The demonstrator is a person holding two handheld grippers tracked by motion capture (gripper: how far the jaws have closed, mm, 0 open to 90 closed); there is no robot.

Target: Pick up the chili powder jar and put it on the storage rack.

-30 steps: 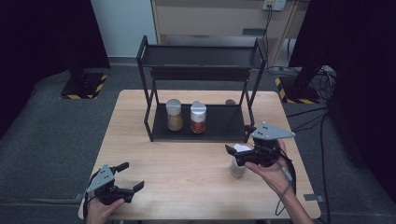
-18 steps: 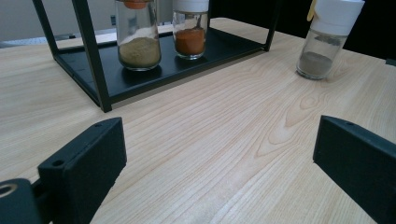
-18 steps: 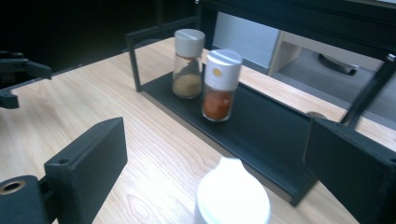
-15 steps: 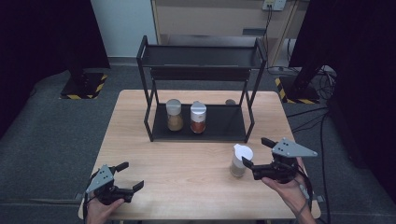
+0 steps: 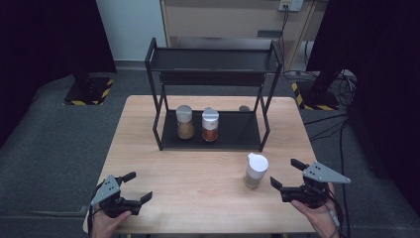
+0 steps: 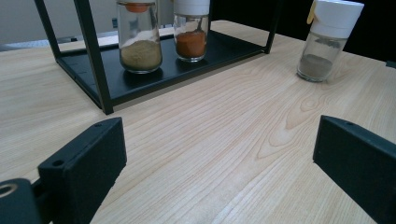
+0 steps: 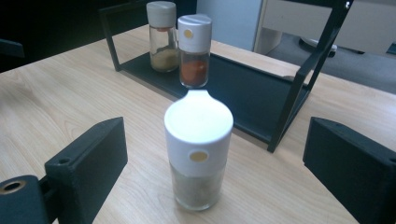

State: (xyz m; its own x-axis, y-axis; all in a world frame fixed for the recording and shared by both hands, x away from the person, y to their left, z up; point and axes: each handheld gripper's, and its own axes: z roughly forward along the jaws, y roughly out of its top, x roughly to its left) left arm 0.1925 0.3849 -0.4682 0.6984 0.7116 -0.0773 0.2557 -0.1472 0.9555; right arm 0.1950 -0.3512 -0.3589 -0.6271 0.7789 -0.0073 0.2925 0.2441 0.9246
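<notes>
A: From the high view, what is on the table?
B: A black rack with two jars on its lower shelf: one with tan powder, one with red powder. A third, the white-capped jar, stands upright on the bare wood in front of the rack, toward its right end, with a little grey-brown powder at the bottom.

A: And the grippers?
B: The right gripper sits just right of that jar, jaws spread wide, not touching it. The left gripper is well apart at the near left corner, jaws also wide and empty.

A: What does the left gripper view give?
B: Its two jaws stand far apart over bare wood. The tan jar and the red jar stand on the shelf beyond; the white-capped jar is far off at the upper right.

A: The right gripper view?
B: The white-capped jar stands upright between the two wide jaws and a bit beyond them, with clear gaps either side. Its cap has a small round mark. Behind it stand the red jar and the tan jar in the rack.
</notes>
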